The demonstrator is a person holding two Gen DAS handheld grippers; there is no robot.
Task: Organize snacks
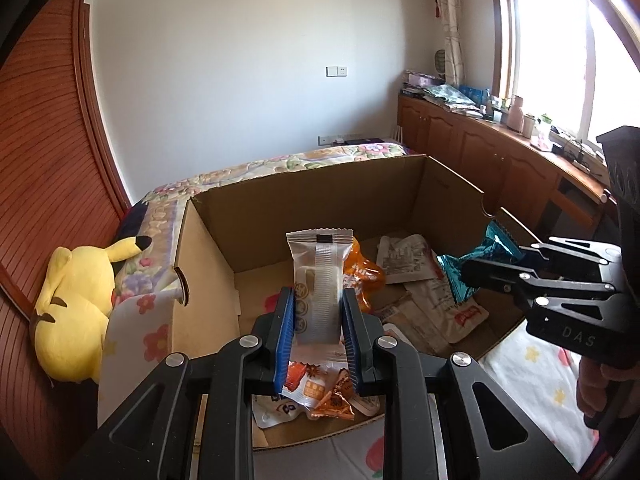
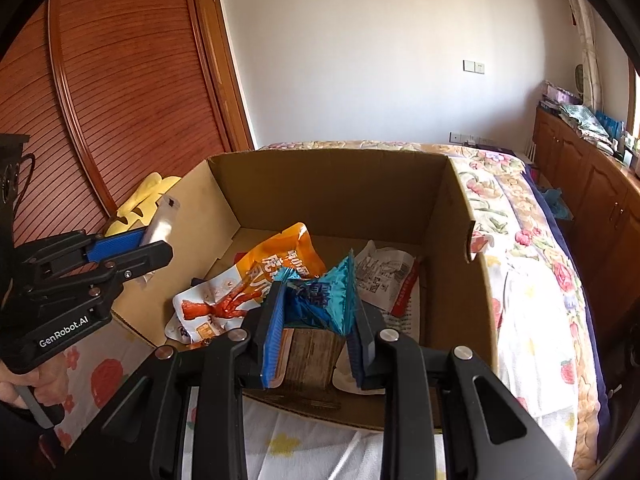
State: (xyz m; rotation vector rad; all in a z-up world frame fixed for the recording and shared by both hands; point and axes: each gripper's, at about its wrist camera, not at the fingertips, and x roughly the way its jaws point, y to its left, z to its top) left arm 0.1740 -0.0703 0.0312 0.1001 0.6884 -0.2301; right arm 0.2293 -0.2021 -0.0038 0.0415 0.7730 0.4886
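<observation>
Our left gripper (image 1: 318,312) pinches a white snack pack (image 1: 319,280) that sticks up. Our right gripper (image 2: 316,320) pinches a blue snack bag (image 2: 320,294). Below both sits the cardboard box (image 1: 320,200).

Home bedroom: floral bed (image 2: 520,208), plush toy (image 1: 72,312), curtained window (image 1: 560,40).

White snack packet (image 1: 320,280) upright, teal packet (image 2: 320,296) crumpled, above box (image 2: 460,264).
</observation>
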